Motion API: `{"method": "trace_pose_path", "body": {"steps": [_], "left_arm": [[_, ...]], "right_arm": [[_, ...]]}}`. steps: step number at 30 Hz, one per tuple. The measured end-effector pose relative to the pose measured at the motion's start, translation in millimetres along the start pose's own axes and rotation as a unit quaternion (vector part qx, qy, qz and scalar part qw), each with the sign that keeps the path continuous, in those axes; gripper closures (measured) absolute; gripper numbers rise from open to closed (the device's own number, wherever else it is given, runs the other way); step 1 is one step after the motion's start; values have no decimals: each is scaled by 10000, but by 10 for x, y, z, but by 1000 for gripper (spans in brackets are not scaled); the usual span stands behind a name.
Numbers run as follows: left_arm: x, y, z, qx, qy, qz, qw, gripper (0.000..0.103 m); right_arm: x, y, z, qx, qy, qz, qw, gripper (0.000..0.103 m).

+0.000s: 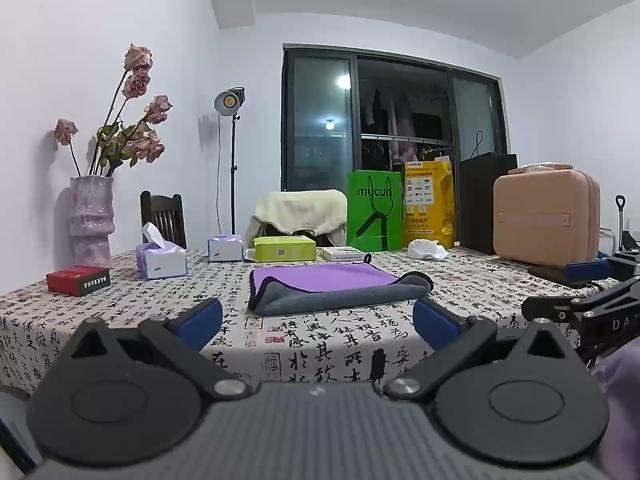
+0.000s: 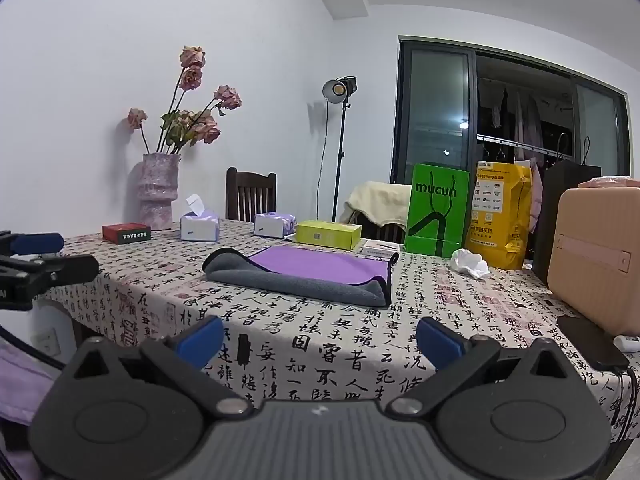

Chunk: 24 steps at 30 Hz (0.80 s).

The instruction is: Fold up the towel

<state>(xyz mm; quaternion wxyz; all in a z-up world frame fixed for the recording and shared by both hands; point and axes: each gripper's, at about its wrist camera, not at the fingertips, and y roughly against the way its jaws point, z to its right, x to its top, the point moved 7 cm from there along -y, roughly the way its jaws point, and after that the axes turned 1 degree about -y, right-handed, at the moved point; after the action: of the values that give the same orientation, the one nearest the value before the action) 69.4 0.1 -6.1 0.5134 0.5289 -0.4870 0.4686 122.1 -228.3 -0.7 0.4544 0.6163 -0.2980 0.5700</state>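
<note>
Left wrist view is showing the soft, light towel (image 1: 336,286) lying mid-tablecloth (image 1: 120,320), near the green box (image 1: 285,249), both grippers (image 1: 318,320) (image 2: 320,338) spread, empty; likely pinching its near corners.

A home dining room is showing here: a vase (image 1: 90,220) of dried roses is standing on the table (image 1: 340,344), tissue boxes (image 1: 162,260) sitting beside it, laundry (image 1: 394,120) hanging behind.
</note>
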Motion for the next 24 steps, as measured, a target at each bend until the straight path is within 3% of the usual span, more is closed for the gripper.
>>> {"method": "trace_pose_path", "body": {"steps": [24], "left_arm": [[-6,-12,-18,-52,-39,-59,10000,0]], "right_arm": [[-14,-23,-9,1,-23,-17,10000,0]]}}
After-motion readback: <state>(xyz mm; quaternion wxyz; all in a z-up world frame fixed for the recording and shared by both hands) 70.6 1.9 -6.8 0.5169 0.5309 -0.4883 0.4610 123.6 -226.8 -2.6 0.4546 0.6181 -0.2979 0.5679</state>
